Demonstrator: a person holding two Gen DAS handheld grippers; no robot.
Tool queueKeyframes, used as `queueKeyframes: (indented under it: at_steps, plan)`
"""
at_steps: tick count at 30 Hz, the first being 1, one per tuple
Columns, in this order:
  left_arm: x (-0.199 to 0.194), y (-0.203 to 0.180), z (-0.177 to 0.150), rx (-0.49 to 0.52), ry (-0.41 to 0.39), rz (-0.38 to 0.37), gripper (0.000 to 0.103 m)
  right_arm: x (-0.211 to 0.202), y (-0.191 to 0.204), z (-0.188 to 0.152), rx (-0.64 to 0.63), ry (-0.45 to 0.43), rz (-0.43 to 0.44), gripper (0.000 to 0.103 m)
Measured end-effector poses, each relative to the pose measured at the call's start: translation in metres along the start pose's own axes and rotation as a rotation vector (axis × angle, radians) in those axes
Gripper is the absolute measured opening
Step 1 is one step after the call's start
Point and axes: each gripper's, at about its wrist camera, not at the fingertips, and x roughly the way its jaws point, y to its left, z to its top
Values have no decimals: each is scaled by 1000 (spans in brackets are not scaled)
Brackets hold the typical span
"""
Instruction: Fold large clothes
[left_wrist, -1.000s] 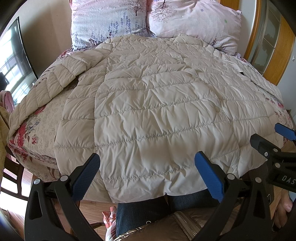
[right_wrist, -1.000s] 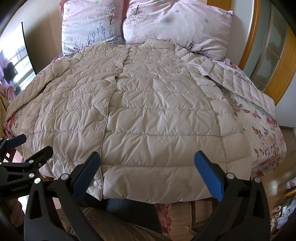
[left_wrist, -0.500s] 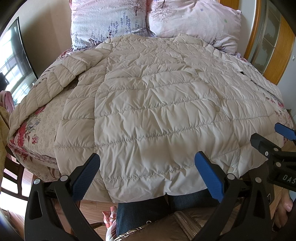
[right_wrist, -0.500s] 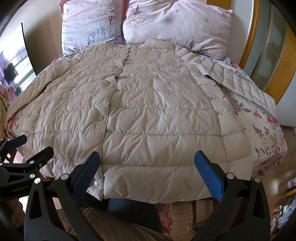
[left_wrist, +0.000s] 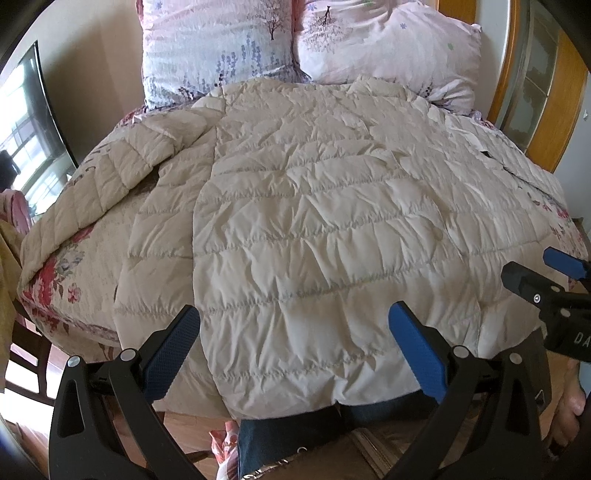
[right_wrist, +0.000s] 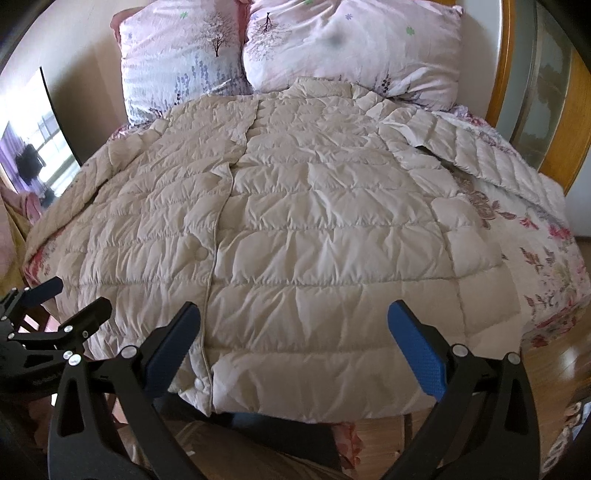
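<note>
A large beige quilted down coat (left_wrist: 314, 221) lies spread flat, front up, on the bed; it also fills the right wrist view (right_wrist: 314, 229). Its sleeves stretch out to the left (left_wrist: 110, 177) and right (right_wrist: 480, 155). Its hem hangs over the near bed edge. My left gripper (left_wrist: 293, 341) is open and empty, just above the hem at the coat's left half. My right gripper (right_wrist: 293, 341) is open and empty above the hem at the right half. Each gripper shows at the edge of the other's view.
Two pink floral pillows (left_wrist: 295, 40) lean against the wall at the bed's head. A floral bedspread (right_wrist: 546, 266) covers the bed. A wooden door frame (left_wrist: 554, 92) stands at the right. The person's legs (left_wrist: 295, 435) stand against the near bed edge. Wooden floor lies below.
Both grippers have moved slightly closer to the coat's hem. The coat has not moved.
</note>
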Motion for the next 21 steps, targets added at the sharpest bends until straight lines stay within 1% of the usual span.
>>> queueKeyframes:
  at_steps: [4, 10, 13, 15, 19, 20, 21]
  plan:
    - [2, 2, 7, 6, -14, 16, 102, 3, -12, 9, 45, -24, 49, 101]
    - [7, 10, 25, 0, -50, 68, 102, 0, -41, 32, 125, -119, 79, 101]
    - [12, 15, 36, -2, -64, 98, 102, 1, -75, 49, 218, -140, 79, 101]
    - [16, 21, 45, -4, -69, 125, 102, 2, -104, 59, 301, -152, 57, 101]
    - [25, 31, 60, -9, -71, 154, 102, 7, -172, 71, 508, -178, 34, 101]
    - [26, 33, 62, -14, -74, 156, 102, 9, -191, 73, 571, -187, 31, 99]
    - [28, 36, 66, -21, -75, 156, 102, 13, -210, 73, 625, -192, 30, 94]
